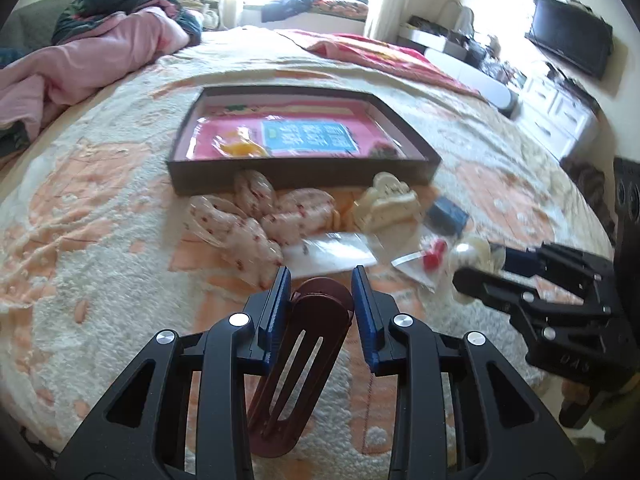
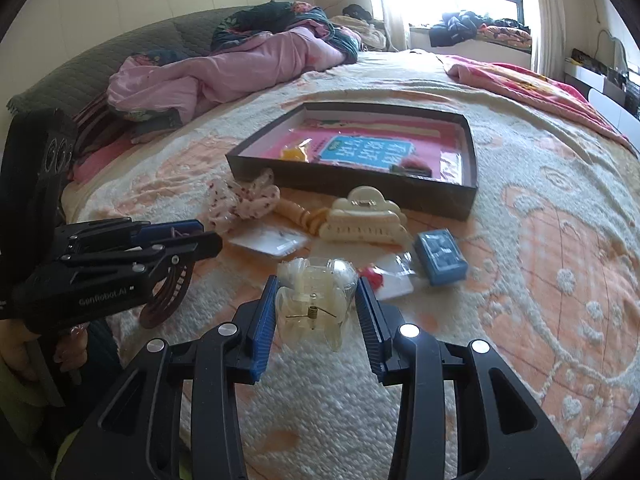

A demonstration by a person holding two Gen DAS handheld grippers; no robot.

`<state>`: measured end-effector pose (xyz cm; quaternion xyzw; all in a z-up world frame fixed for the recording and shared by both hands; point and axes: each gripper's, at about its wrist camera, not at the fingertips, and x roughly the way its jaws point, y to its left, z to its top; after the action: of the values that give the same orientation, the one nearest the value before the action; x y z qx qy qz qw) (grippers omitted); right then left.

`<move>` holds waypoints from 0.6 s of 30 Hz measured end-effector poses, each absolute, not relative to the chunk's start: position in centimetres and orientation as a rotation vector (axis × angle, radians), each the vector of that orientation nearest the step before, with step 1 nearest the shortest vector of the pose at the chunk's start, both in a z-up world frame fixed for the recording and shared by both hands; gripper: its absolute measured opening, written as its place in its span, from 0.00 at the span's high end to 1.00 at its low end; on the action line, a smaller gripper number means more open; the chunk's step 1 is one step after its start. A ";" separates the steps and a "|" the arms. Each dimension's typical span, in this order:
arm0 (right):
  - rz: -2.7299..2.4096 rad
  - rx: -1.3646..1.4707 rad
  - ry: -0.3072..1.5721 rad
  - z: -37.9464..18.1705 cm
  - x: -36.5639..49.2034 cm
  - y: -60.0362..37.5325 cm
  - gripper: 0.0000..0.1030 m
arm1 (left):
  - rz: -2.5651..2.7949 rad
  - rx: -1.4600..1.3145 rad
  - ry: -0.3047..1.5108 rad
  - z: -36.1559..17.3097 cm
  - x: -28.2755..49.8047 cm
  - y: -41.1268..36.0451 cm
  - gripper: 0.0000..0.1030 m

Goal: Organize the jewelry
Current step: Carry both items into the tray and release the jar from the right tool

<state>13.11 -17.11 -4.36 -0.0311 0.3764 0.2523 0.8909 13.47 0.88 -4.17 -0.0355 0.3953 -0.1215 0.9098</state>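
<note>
Jewelry and hair pieces lie scattered on a wide bed [image 2: 520,240] under a cream-and-peach fleece blanket; a pink quilt [image 2: 224,76] is bunched toward the headboard.

Dark shallow box [image 1: 304,176], open-topped, sits mid-bed. Inside: pink packaging with a blue label [image 1: 308,136], a small yellow item [image 1: 240,148] at the near left, a dark item at the near right corner.

Just in front of the box, on the blanket: a floral fabric scrunchie [image 1: 256,216], a large cream claw clip [image 2: 364,220] close to the box's front wall, a flat clear packet [image 1: 332,254], a small blue box [image 2: 440,256], and a little bag with something red inside [image 1: 434,256].

Left gripper [image 1: 320,296]: its blue pads close on the rounded top of a dark reddish-brown hair clip [image 1: 296,364]. The clip hangs down between the fingers, slotted, lifted off the blanket.

Right gripper [image 2: 316,304]: a clear claw clip [image 2: 316,300] with a metal spring sits between the pads. Left pad appears to touch it; contact on the right side is hard to judge. It looks held, above the blanket, short of the red-filled bag.

Both grippers are near the bed's front edge, side by side, well short of the box.
</note>
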 end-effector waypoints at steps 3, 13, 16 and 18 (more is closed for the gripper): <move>0.525 -0.064 0.775 -4.1 13.5 -16.6 0.64 | -0.235 -0.085 0.801 -3.7 13.8 1.5 0.77; 0.502 -0.072 0.745 -3.0 15.8 -15.5 0.64 | -0.199 -0.119 0.757 -2.0 15.6 3.1 0.77; 0.491 -0.069 0.732 -2.6 16.7 -15.4 0.64 | -0.195 -0.117 0.743 -1.4 16.3 3.1 0.77; 0.483 -0.066 0.727 -2.4 17.2 -15.4 0.64 | -0.197 -0.120 0.735 -1.0 16.7 3.1 0.77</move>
<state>17.18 -15.44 -2.40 -0.0317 0.3518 0.2339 0.9058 16.71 3.15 -1.02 -0.0587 0.3586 -0.0959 0.9267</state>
